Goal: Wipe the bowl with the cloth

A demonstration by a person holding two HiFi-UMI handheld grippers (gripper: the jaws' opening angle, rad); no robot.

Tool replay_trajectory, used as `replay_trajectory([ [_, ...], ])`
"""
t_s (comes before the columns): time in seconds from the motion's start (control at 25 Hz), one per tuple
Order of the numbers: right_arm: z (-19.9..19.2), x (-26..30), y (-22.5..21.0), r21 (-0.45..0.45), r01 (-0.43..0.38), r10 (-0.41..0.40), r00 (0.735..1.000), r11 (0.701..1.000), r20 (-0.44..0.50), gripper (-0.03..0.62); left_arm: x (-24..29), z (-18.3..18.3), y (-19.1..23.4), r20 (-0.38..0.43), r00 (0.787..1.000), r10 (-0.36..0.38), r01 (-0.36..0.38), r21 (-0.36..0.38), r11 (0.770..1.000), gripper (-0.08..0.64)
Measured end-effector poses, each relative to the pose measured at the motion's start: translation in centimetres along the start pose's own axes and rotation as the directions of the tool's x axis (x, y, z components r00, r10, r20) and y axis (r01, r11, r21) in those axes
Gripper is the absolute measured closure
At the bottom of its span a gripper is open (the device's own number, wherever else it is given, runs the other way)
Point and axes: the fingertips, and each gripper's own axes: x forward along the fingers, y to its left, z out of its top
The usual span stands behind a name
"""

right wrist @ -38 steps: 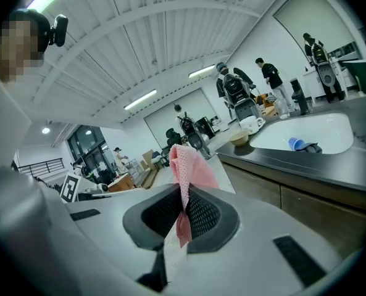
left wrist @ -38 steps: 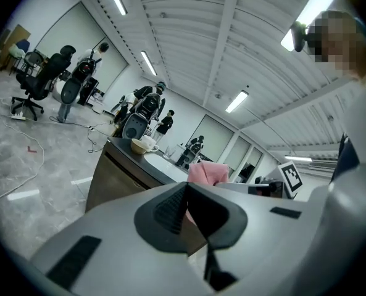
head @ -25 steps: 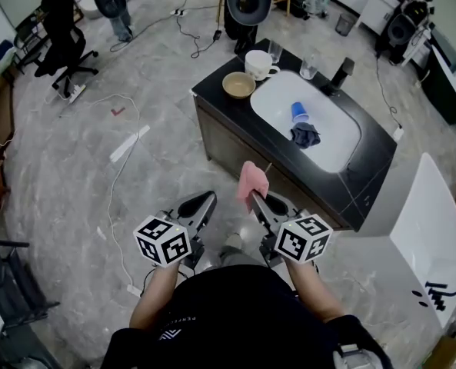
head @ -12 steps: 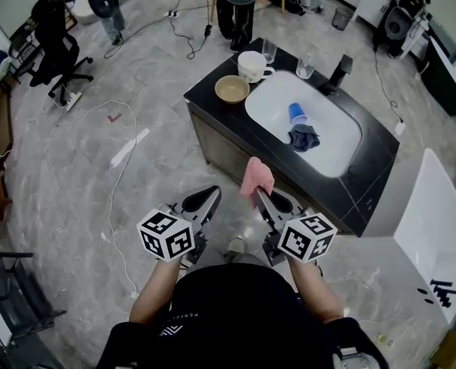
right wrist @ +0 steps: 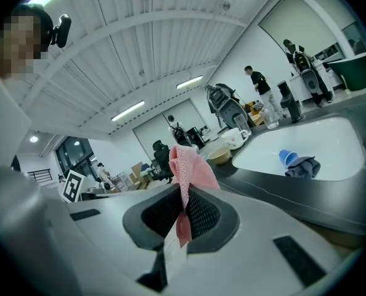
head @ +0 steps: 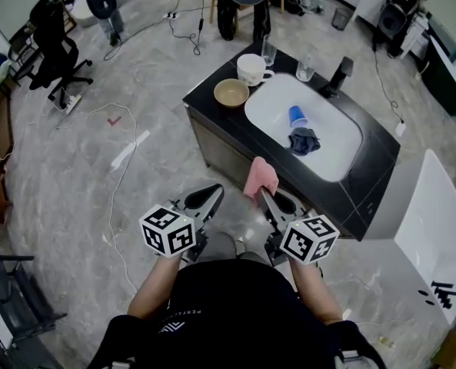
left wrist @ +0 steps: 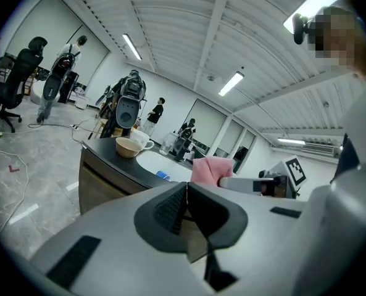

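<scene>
I am holding the right gripper [head: 264, 196] low in front of me. Its two fingers are pinching a small pink mesh cloth [head: 260, 178] (the cloth is sticking up above the tips). My left gripper [head: 211, 194] is hanging beside it, with its fingers pressed together and nothing between them. The round tan bowl [head: 231, 92] is sitting on the left end of the long black counter [head: 212, 125], well apart from both grippers. It is just beside a big white mug [head: 252, 66]. In the white sink [head: 337, 151], a blue cup [head: 297, 114] is lying just beside a dark crumpled rag [head: 304, 138].
</scene>
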Motion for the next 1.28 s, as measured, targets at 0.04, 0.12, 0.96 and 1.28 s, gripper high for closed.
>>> replay_trajectory([
  [0.04, 0.0, 0.0, 0.0, -0.002, -0.001, 0.001, 1.000, 1.000, -0.002, 0.551, 0.1, -0.1, 0.0, -0.004, 1.000, 0.000, 0.000, -0.001, 1.000, 0.552],
  [0.12, 0.3, 0.1, -0.4, 0.000, 0.000, 0.000, 1.000, 1.000, -0.002, 0.551, 0.3, 0.0, 0.1, -0.012, 1.000, 0.003, -0.003, 0.000, 1.000, 0.552],
  [0.96, 2.8, 4.4, -3.7, 0.007, 0.062, -0.062, 0.998, 0.998, -0.009, 0.551, 3.8, 3.5, 3.9, 0.027, 0.998, -0.063, 0.064, -0.043, 0.997, 0.552],
  [1.28, 5.0, 8.5, -5.3, 0.015, 0.088, -0.088, 0.996, 0.996, -0.014, 0.551, 6.0, 6.5, 7.3, 0.032, 0.995, -0.098, 0.099, -0.044, 0.994, 0.552],
])
